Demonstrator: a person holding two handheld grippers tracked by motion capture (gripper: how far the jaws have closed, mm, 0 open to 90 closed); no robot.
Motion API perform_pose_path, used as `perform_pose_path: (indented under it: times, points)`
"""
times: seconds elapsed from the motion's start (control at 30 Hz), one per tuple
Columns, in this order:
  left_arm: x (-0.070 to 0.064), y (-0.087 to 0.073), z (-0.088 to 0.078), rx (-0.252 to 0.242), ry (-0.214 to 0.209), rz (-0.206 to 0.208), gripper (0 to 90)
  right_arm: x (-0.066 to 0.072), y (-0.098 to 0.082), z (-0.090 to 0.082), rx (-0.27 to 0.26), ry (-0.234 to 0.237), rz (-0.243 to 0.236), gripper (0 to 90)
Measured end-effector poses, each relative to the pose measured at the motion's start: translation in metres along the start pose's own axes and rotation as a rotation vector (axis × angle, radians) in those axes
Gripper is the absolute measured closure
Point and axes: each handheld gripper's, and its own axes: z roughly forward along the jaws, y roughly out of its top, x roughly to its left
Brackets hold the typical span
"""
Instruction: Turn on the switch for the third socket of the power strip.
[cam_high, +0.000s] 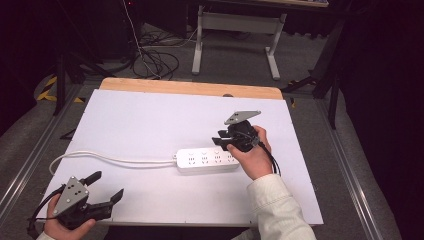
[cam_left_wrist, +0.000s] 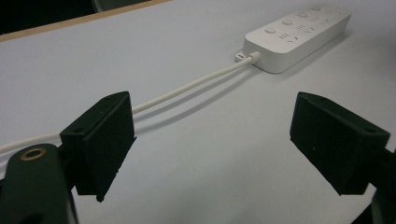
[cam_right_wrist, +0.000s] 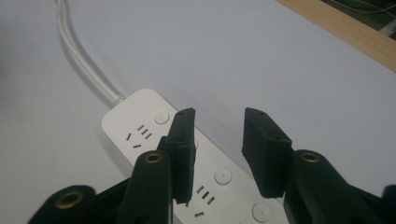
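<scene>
A white power strip (cam_high: 207, 159) lies flat on the white table top (cam_high: 150, 115), its white cable (cam_high: 110, 159) trailing left to the table's edge. My right gripper (cam_high: 221, 138) hovers over the strip's right end, held by a hand in a pale sleeve. In the right gripper view its jaws (cam_right_wrist: 220, 114) stand a narrow gap apart just above the strip (cam_right_wrist: 140, 133), pressing on nothing. My left gripper (cam_high: 108, 184) rests at the front left corner, jaws wide apart. In the left gripper view (cam_left_wrist: 210, 121) it faces the cable (cam_left_wrist: 187, 86) and the strip (cam_left_wrist: 299, 32) farther off.
A wooden strip (cam_high: 190, 88) borders the table's far edge. Beyond it stand a white desk frame (cam_high: 235, 30) and loose cables on the floor (cam_high: 155, 62). Metal rails (cam_high: 345, 165) run along both sides of the table.
</scene>
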Motion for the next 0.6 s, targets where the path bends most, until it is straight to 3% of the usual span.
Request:
perform_pose_path:
  times: [0.37, 0.6]
  points:
    - [0.0, 0.0, 0.0, 0.001, 0.002, 0.001, 14.5, -0.007, -0.002, 0.016, 0.051, 0.0, 0.005, 89.0]
    - [0.0, 0.0, 0.001, -0.001, 0.005, 0.002, 14.7, -0.01, -0.004, 0.026, 0.116, 0.015, 0.023, 90.0]
